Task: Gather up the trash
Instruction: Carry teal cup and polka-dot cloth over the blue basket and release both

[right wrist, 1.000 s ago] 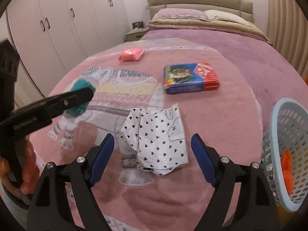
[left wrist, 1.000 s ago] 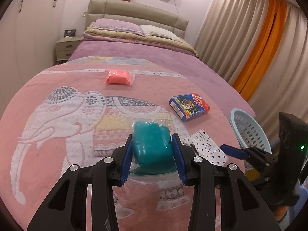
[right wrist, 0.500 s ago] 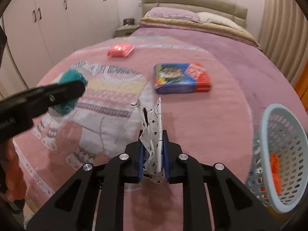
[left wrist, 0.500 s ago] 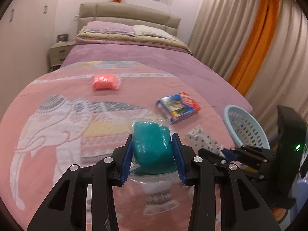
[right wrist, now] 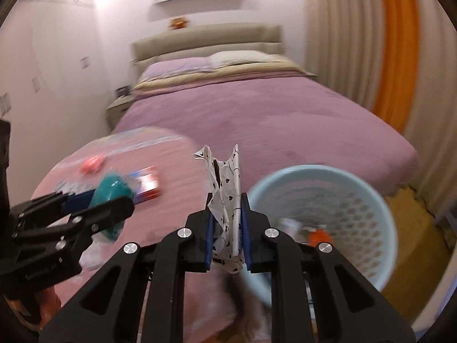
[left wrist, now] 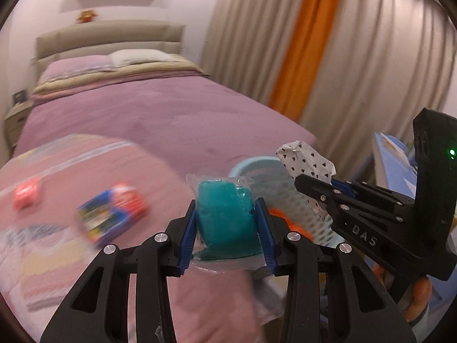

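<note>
Both grippers have swung away from the middle of the bed toward the light blue basket [right wrist: 328,188], which a moment ago sat at the edge of each view and now lies just ahead of them. The teal packet [left wrist: 225,217] in its clear wrapper stands upright between the blue pads of the left gripper [left wrist: 227,235], its long axis running up and away from the jaws, which are closed on its two sides; the wrapper's crinkled top edge points toward the basket rim behind it. The white wrapper with black hearts [right wrist: 225,197] is pinched edge-on in the right gripper [right wrist: 227,237], whose jaws are drawn narrow around it, and its long axis rises nearly vertical, the torn ends splaying at the top. From the left wrist view that same wrapper [left wrist: 307,161] sticks out over the basket [left wrist: 274,188], with the right gripper [left wrist: 317,185] beside the left one. Something orange [right wrist: 318,235] lies in the basket's bottom. Back on the pink elephant blanket [left wrist: 71,177] lie a red packet [left wrist: 27,197] and a blue and red box [left wrist: 112,214], both blurred. The purple bed [right wrist: 257,114] stretches behind, with beige and orange curtains [left wrist: 311,57] beyond.
</note>
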Action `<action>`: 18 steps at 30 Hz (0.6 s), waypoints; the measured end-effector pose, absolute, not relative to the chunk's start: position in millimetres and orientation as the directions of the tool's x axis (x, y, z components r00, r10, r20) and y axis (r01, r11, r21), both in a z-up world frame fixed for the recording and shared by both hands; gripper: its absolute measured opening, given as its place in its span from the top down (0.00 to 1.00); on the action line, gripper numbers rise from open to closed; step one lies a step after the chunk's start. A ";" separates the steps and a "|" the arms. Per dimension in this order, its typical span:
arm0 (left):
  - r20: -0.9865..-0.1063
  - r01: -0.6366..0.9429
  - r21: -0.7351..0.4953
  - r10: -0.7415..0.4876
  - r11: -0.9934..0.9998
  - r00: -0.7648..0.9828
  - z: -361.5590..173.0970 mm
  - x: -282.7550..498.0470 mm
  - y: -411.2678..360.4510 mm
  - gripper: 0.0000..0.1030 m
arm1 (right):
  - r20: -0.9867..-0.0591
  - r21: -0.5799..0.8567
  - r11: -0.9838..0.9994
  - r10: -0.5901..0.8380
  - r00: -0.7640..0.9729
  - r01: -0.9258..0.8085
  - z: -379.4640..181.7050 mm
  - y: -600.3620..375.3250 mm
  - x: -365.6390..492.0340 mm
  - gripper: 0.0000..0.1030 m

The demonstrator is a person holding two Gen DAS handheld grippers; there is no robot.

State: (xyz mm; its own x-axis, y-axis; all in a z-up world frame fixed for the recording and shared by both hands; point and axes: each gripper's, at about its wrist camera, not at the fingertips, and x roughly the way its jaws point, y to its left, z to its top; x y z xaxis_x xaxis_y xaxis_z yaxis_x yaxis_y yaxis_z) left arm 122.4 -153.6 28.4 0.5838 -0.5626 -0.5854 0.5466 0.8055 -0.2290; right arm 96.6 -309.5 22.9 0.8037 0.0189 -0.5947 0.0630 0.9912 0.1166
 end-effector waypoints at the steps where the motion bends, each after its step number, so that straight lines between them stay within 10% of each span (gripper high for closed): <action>1: -0.587 0.566 -0.230 -0.577 0.791 0.568 27.9 125.7 -166.9 0.63 | -0.597 0.121 0.989 0.010 0.802 0.078 22.7 -315.8 97.3 0.86; 12: -0.652 0.648 -0.275 -0.633 0.710 0.417 -2.6 163.1 -259.9 0.62 | -0.708 0.185 0.935 -0.086 0.701 0.302 -8.2 -405.4 114.4 0.86; 18: -0.653 0.621 -0.315 -0.639 0.718 0.408 -9.8 169.6 -253.4 0.34 | -0.745 0.221 0.914 -0.067 0.663 0.341 -29.2 -425.6 112.2 0.67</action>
